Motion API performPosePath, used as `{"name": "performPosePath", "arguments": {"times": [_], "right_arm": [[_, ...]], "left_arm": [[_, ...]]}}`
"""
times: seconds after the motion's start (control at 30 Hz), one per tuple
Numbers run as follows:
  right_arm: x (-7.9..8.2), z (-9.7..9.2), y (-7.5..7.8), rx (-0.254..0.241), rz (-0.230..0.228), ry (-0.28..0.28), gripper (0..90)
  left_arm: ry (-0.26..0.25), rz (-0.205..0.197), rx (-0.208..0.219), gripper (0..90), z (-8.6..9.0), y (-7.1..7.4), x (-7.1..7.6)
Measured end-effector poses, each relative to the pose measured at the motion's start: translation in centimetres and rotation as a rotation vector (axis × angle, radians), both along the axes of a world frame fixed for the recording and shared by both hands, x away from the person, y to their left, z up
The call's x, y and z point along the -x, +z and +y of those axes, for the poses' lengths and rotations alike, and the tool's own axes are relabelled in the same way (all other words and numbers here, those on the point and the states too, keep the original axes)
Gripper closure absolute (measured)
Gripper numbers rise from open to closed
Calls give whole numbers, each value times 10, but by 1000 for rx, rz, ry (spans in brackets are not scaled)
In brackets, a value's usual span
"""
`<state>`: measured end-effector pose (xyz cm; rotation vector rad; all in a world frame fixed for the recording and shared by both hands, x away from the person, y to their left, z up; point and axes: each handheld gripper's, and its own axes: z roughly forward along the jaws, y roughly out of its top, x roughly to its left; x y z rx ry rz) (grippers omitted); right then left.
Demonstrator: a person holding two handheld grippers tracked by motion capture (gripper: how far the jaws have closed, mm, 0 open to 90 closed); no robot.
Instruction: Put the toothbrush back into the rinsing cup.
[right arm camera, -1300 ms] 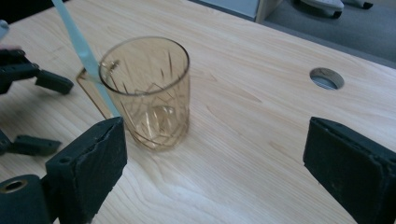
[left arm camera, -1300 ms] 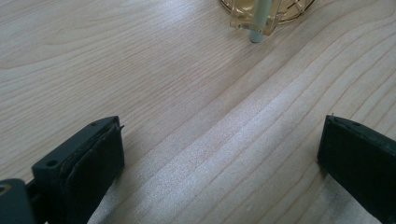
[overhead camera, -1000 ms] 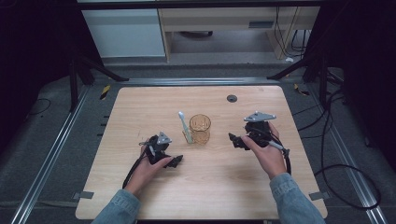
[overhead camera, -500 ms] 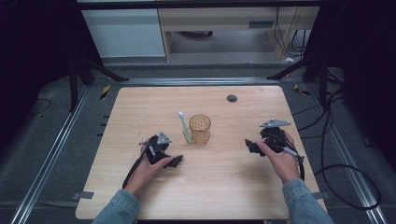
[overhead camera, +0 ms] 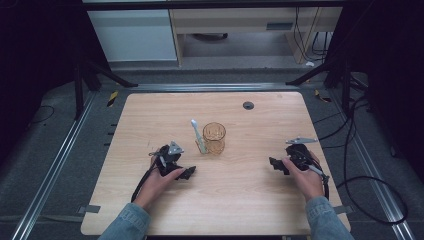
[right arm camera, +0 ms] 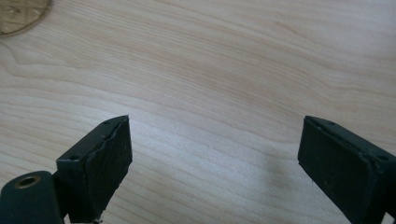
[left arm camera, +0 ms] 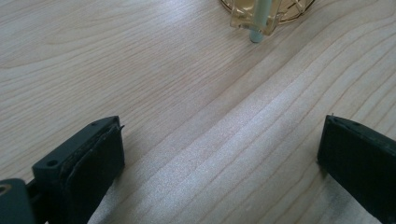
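Note:
An amber glass cup (overhead camera: pixel 214 138) stands upright at the middle of the wooden table (overhead camera: pixel 240 210). A pale slim utensil (overhead camera: pixel 198 135) leans against the cup's left side. In the left gripper view its lower tip (left arm camera: pixel 257 25) rests on the wood by the cup's base (left arm camera: pixel 289 11). My left gripper (overhead camera: pixel 186 173) lies on the table to the front left of the cup, open and holding nothing (left arm camera: pixel 222 140). My right gripper (overhead camera: pixel 274 164) sits well right of the cup, also open over bare wood (right arm camera: pixel 215 140). The cup's rim (right arm camera: pixel 18 16) shows at its view's top left.
A small black round grommet (overhead camera: pixel 248 105) sits near the table's far edge. Metal rails (overhead camera: pixel 60 165) run along both sides of the table. Black cables (overhead camera: pixel 370 200) lie on the floor at the right. White cabinets (overhead camera: pixel 135 35) stand behind the table.
My right gripper has moved right and toward the person, away from the cup, and come down near the table. The left gripper, cup and utensil have stayed put.

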<state>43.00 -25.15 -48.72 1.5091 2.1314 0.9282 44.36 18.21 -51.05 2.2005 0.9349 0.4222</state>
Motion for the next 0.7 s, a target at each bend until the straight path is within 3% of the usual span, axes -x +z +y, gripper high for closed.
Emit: {"name": "performPosePath", "arguments": {"times": [0.3, 0.5, 0.7], "right_arm": [[2, -11, -16, -25, 17, -42, 93], [4, -9, -20, -34, -13, -49, 84], [8, -4, -26, -47, -79, -49, 63]], "left_arm": [[1, 0, 0, 0, 0, 0, 0], [1, 0, -1, 0, 0, 0, 0], [2, 0, 0, 0, 0, 0, 0]]}}
